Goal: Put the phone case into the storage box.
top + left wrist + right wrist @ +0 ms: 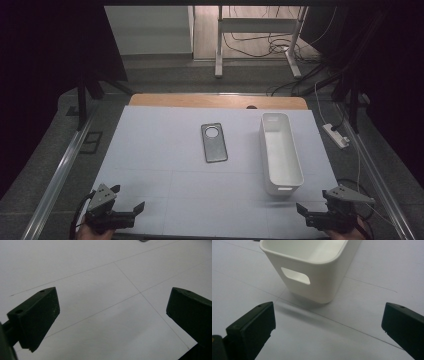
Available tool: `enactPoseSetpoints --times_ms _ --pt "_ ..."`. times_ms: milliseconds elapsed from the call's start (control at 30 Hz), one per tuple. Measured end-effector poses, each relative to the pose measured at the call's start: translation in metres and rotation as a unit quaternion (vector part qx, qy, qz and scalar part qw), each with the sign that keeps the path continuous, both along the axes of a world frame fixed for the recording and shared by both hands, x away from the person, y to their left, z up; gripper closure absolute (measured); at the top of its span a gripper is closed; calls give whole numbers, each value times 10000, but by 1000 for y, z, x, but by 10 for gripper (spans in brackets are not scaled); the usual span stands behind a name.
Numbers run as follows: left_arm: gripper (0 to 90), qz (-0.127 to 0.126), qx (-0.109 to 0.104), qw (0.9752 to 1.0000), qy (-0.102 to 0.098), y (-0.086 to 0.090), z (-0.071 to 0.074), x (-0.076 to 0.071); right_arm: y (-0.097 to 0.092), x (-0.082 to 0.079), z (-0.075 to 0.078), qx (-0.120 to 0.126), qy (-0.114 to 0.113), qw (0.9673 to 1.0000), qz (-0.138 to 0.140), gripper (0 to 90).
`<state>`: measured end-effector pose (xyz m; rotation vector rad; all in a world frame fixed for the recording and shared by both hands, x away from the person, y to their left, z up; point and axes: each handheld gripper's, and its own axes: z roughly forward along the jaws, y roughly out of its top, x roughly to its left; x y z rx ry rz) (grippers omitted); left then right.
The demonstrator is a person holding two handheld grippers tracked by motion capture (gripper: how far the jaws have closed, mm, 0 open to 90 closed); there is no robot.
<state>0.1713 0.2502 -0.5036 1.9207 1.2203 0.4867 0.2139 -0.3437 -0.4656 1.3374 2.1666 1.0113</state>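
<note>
Waiting wide apart and empty, the right gripper (320, 210) sits just before the white bin (281, 152); the left gripper (122, 209) gapes too. Farther off lies the phone case (214, 142), so flat that jaws might slip.

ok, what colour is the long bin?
White all over; the bin shows best in the right gripper view.

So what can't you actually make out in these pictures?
- Phone case: high view, too dim to tell its material.
- White bin: its near inner floor, hidden by its own wall in the right gripper view.
- Hands: high view, cut off by the bottom edge behind the left gripper and right gripper.
</note>
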Motion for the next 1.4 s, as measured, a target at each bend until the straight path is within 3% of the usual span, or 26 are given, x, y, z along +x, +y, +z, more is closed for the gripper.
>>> enactPoseSetpoints --times_ms 800,1133,1400 --pt "0 -81 120 9998 105 -3 0 1 3 1 0 -50 -34 9999 137 0" --pt "0 -190 -15 9993 325 -1 -1 7 4 1 0 -93 -37 9998 174 0" --pt "0 -318 -92 9987 387 -6 0 15 3 0 0 -47 -51 9998 169 0"
